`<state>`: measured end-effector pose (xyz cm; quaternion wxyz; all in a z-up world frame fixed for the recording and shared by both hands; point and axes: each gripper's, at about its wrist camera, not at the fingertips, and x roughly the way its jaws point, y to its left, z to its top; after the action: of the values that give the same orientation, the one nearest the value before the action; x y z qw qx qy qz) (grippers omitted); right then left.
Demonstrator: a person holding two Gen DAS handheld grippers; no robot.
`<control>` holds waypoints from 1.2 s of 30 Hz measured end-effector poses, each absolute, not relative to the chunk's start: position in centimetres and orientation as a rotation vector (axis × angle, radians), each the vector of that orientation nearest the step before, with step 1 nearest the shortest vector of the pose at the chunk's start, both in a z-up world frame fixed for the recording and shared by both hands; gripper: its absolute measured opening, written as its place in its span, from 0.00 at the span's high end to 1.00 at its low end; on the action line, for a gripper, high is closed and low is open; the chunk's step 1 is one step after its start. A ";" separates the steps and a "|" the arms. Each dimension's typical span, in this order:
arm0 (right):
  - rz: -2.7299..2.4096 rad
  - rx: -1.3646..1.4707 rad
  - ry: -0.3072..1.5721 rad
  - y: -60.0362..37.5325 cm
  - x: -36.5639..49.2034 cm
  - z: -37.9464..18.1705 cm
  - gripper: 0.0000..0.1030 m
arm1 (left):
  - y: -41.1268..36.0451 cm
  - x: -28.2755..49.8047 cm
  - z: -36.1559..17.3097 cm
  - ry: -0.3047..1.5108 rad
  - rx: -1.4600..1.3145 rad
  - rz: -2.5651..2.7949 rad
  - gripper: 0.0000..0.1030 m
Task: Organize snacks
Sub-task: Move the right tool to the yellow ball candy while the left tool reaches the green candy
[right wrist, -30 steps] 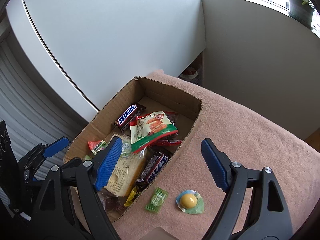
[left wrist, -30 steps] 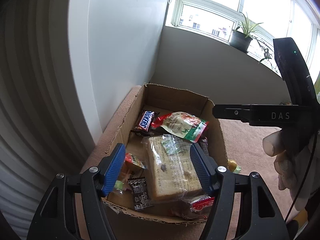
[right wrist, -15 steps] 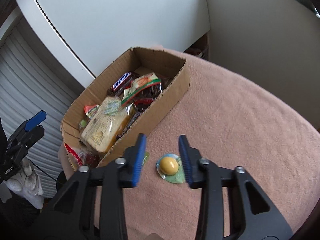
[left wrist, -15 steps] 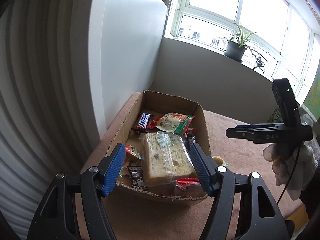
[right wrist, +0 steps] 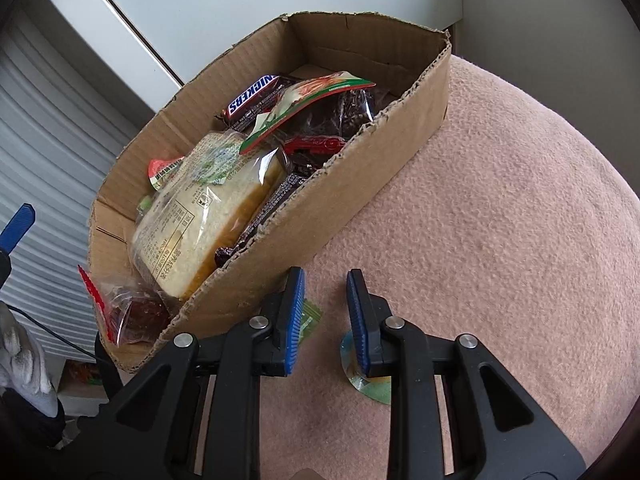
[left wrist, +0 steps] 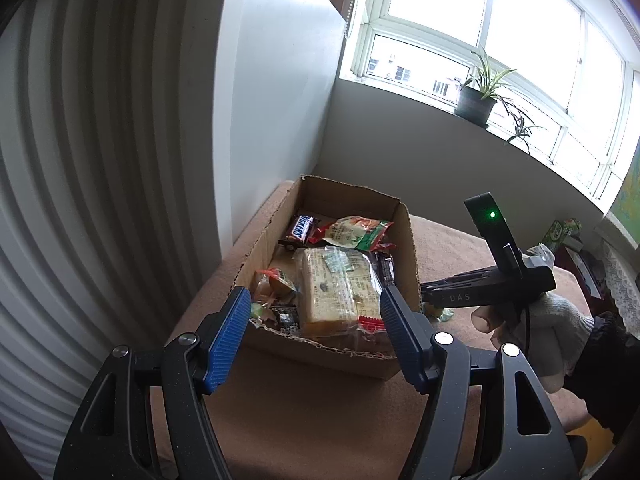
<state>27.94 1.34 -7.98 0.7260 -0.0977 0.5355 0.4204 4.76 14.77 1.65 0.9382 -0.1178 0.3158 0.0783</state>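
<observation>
A cardboard box (right wrist: 360,184) on the pink cloth (right wrist: 500,200) holds a wrapped bread loaf (right wrist: 200,220), a Snickers bar (right wrist: 254,96), a green-and-red snack bag (right wrist: 312,100) and several other snacks. The box also shows in the left wrist view (left wrist: 408,248). My right gripper (right wrist: 325,318) is low by the box's near wall, its jaws narrowed with nothing between them. A green candy wrapper (right wrist: 310,318) lies behind its left finger, a jelly cup with a yellow centre (right wrist: 370,384) under its right. My left gripper (left wrist: 316,334) is open and empty, back from the box's near end.
A white wall and a ribbed shutter (left wrist: 80,160) stand left of the box. A potted plant (left wrist: 478,100) sits on the window sill. The right hand in a white glove (left wrist: 552,320) holds its gripper beside the box.
My right gripper has dropped down next to the box and its jaws have narrowed from wide open. My left gripper has pulled back from over the box.
</observation>
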 end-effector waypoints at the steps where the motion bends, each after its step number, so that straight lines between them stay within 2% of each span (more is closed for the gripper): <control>1: 0.939 -0.226 1.188 1.5 27.8 -8.2 0.77 | 14.9 4.8 1.6 0.647 -0.242 0.160 0.35; 10: 1.017 -0.467 1.160 2.1 23.3 -8.3 0.77 | 14.4 5.0 1.1 0.664 -0.248 0.146 0.35; 16: 1.030 -0.515 1.160 0.0 21.5 -8.3 0.77 | 13.4 4.9 1.0 0.667 -0.240 0.125 0.35; 20: 1.001 -0.500 1.174 -2.0 21.7 -8.3 0.78 | 12.8 4.8 1.1 0.670 -0.235 0.111 0.35; 23: 1.027 -0.366 1.193 -3.2 22.1 -7.7 0.77 | 12.2 4.6 1.0 0.672 -0.233 0.097 0.35; 27: 0.995 -0.318 1.123 -2.3 22.5 -6.9 0.77 | 11.3 4.6 1.0 0.673 -0.229 0.081 0.35; 33: 0.893 -0.272 1.155 -2.1 24.5 -7.6 0.78 | 9.8 4.2 1.4 0.671 -0.220 0.059 0.35; 34: 0.873 -0.256 1.162 -2.3 24.7 -7.8 0.83 | 9.6 4.0 1.4 0.672 -0.216 0.054 0.35; 36: 0.838 -0.201 1.174 -3.7 25.6 -7.7 0.83 | 8.9 3.7 1.5 0.677 -0.205 0.040 0.35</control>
<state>25.62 -3.72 -7.71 0.7463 -0.0917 0.5367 0.3829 3.66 8.94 1.46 0.9379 -0.1005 0.3313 0.0198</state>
